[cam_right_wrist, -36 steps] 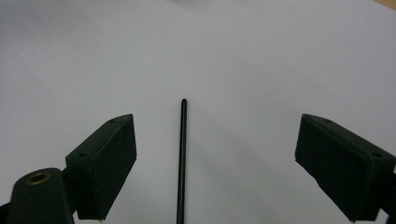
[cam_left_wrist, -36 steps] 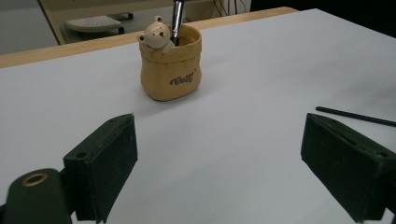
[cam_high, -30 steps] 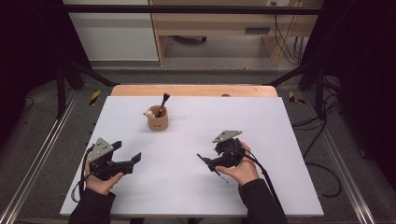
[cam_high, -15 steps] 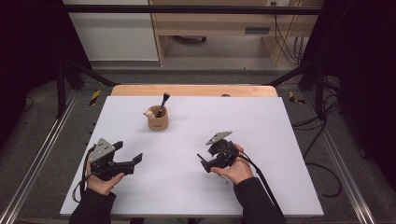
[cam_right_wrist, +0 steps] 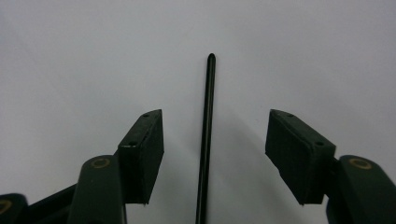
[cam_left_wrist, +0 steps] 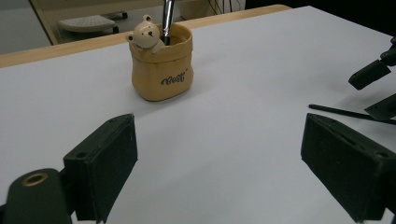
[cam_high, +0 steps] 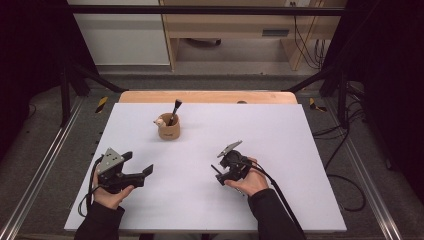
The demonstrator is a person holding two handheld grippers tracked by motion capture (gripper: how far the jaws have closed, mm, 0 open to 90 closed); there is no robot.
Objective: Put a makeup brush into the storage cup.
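Right gripper (cam_high: 218,174) is seen in the high view lowered over a thin black stick (cam_high: 216,170) on the white table (cam_high: 300,150); its jaws have just been closing. In the right gripper view, the stick (cam_right_wrist: 206,135) lies between the jaws, untouched by either. If closure is off-centre, the stick could be rolled away by one pad.

Tan pot (cam_high: 169,131) with bear figure (cam_high: 159,121) and a brush (cam_high: 175,110) stood near the table's (cam_high: 300,150) far edge, left of centre.
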